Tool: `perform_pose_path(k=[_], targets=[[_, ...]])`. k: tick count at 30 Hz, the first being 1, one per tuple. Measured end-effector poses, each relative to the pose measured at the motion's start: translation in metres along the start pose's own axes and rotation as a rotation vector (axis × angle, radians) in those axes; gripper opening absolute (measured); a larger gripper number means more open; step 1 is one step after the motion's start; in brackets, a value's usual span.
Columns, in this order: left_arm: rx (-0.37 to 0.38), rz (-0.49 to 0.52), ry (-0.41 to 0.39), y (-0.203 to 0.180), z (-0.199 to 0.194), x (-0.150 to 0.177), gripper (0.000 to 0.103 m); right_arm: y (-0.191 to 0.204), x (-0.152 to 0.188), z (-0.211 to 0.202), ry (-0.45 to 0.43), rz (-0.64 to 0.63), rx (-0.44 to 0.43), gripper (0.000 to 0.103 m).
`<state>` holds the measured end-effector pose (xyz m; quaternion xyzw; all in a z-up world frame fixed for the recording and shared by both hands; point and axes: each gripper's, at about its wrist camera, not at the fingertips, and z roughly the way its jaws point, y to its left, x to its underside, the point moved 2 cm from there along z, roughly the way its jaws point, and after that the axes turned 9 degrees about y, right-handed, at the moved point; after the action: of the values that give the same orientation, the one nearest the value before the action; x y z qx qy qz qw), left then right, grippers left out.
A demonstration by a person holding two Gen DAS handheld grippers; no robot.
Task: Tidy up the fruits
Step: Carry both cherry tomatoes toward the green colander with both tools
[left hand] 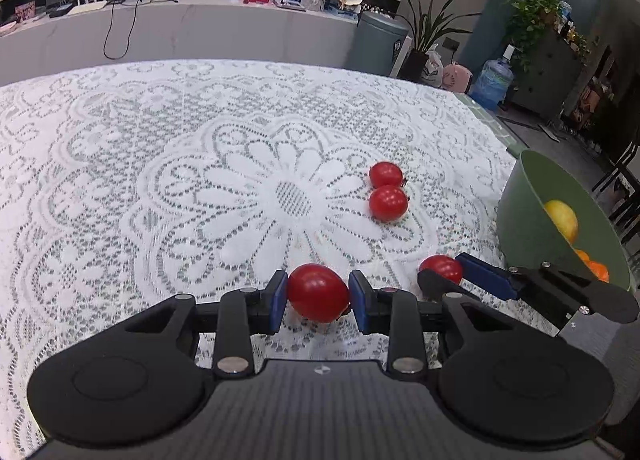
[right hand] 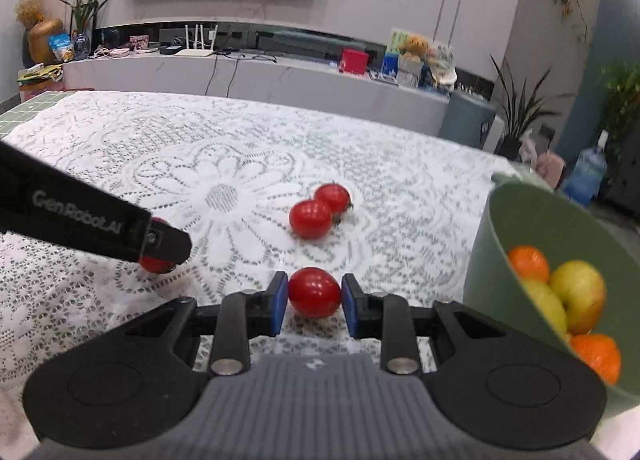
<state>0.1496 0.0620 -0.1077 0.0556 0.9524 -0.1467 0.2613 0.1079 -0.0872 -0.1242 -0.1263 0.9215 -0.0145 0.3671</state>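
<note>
My left gripper [left hand: 318,294] is shut on a red tomato [left hand: 318,292] just above the lace cloth. My right gripper [right hand: 314,294] is shut on another red tomato [right hand: 315,292]; it also shows in the left wrist view [left hand: 442,268] at the right, with its tomato [left hand: 443,267] between the pads. The left gripper's finger [right hand: 160,242] crosses the right wrist view at the left, covering most of its tomato [right hand: 154,264]. Two more tomatoes lie touching on the cloth [left hand: 387,201] [right hand: 311,219]. A green bowl [right hand: 492,227] at the right holds oranges [right hand: 528,262] and yellow apples [right hand: 578,292].
The white lace tablecloth [left hand: 160,163] covers the table. The bowl's rim [left hand: 520,195] stands close to the right gripper's right side. Beyond the table's far edge are a counter with boxes, plants and a water jug.
</note>
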Motion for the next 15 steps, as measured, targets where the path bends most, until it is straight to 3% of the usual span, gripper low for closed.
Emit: perform_pose_path(k=[15], targets=[[-0.034,0.006,0.058,0.000,0.005,0.009,0.042,-0.016,0.005,0.013,0.034,0.036,-0.063,0.030]])
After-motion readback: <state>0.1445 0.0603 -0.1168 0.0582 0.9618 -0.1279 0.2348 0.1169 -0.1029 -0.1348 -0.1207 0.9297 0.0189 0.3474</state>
